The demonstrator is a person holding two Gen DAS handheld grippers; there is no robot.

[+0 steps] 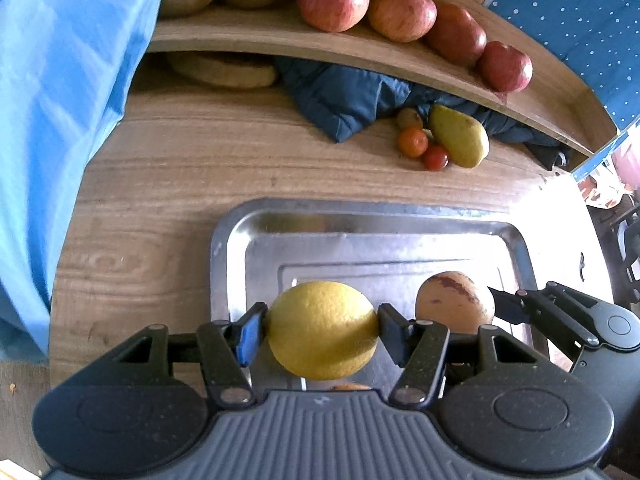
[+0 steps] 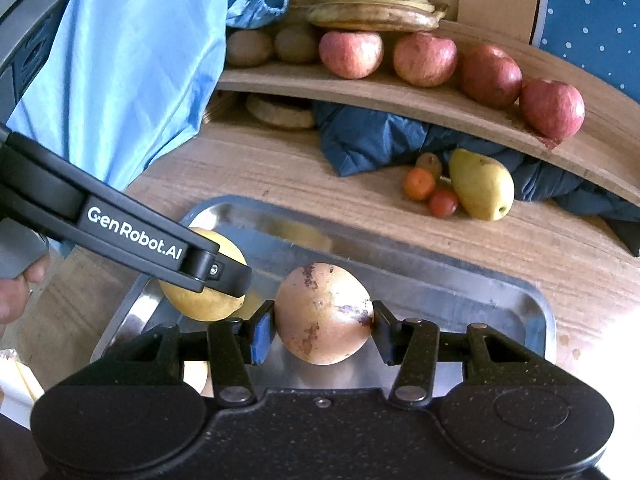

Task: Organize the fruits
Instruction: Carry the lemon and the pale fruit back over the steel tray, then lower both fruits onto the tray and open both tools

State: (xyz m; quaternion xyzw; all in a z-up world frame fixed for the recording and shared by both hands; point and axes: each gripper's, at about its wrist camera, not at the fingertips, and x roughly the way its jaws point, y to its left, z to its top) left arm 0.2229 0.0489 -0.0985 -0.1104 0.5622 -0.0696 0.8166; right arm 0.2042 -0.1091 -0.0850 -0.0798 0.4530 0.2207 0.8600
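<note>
My left gripper [image 1: 322, 326] is shut on a yellow lemon [image 1: 322, 330] over the left part of a steel tray [image 1: 360, 216]. My right gripper [image 2: 323, 326] is shut on a tan, brown-blotched round fruit [image 2: 323, 314] over the same tray [image 2: 480, 280]. That fruit also shows in the left wrist view [image 1: 454, 302], with the right gripper's fingers [image 1: 516, 304] beside it. The lemon [image 2: 200, 300] and the left gripper's arm [image 2: 120, 228] appear at left in the right wrist view. Whether the fruits touch the tray floor I cannot tell.
A green-yellow pear [image 2: 480, 184] and small tomatoes [image 2: 430, 192] lie on the wooden table behind the tray. A curved shelf [image 2: 400, 96] holds red apples [image 2: 424, 60], bananas [image 2: 372, 0] and kiwis. Blue cloth [image 2: 120, 60] hangs left; a dark jacket [image 2: 380, 136] lies under the shelf.
</note>
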